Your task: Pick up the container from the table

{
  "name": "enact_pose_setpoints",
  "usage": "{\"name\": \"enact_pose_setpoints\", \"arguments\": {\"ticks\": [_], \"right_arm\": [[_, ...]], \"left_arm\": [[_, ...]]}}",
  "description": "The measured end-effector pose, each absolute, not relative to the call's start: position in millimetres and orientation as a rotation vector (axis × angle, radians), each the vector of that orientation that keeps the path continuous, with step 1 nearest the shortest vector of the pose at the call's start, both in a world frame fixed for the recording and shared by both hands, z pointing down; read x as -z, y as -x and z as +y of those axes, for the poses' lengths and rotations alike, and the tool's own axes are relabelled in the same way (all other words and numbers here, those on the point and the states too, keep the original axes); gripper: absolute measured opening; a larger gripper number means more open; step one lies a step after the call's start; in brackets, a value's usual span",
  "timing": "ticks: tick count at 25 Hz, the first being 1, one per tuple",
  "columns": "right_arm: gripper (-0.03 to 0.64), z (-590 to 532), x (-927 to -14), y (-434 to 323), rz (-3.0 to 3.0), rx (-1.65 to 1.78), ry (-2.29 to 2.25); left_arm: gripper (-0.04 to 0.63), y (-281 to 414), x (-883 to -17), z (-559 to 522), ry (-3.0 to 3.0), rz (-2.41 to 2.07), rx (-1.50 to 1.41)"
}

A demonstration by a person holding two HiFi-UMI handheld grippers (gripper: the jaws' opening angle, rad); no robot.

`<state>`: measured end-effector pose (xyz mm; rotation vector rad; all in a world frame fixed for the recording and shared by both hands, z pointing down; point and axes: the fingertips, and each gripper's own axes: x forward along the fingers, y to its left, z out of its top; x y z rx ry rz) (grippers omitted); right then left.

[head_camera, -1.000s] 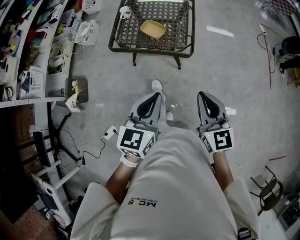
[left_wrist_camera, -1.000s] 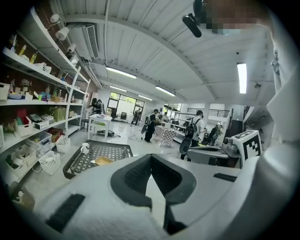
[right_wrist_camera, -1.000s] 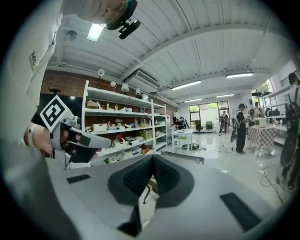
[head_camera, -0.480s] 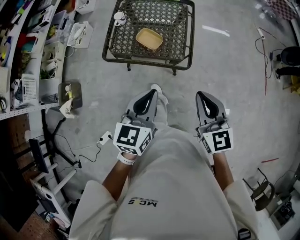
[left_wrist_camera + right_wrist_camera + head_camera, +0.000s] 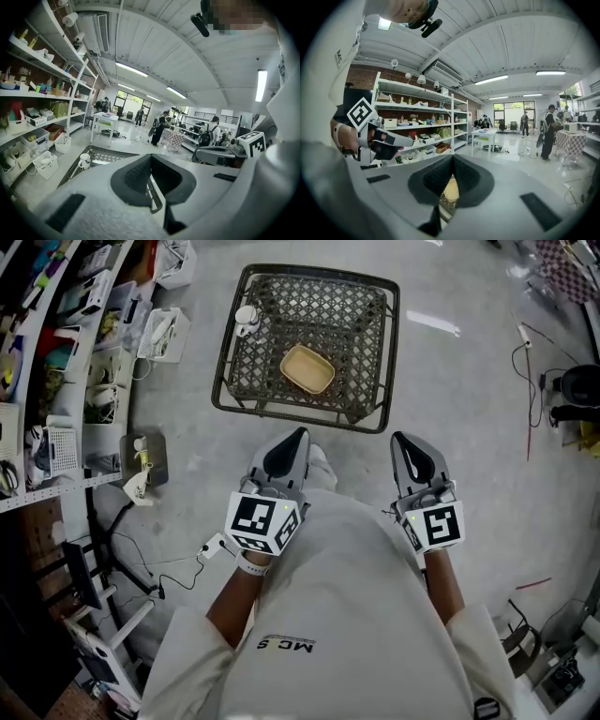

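The left claw fills the near foreground, its jaws closed tip to tip with nothing between them; only a sliver of the mesh surface shows through the slit below the tips. A white mug stands on that surface near its left edge, and shelves of boxes and bottles run along the left wall, with bins on the floor beneath them. At the right, the right claw with its marker cube points leftward, and several people stand far off in the hall.
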<state>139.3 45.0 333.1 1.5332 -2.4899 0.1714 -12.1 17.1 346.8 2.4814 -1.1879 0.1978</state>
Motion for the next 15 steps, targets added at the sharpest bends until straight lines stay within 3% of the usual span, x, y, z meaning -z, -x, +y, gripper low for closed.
{"name": "enact_pose_setpoints", "arguments": {"ticks": [15], "right_arm": [[0.017, -62, -316, -110, -2.583, -0.119, -1.436]], "left_arm": [[0.020, 26, -344, -66, -2.467, -1.266, -0.178]]}}
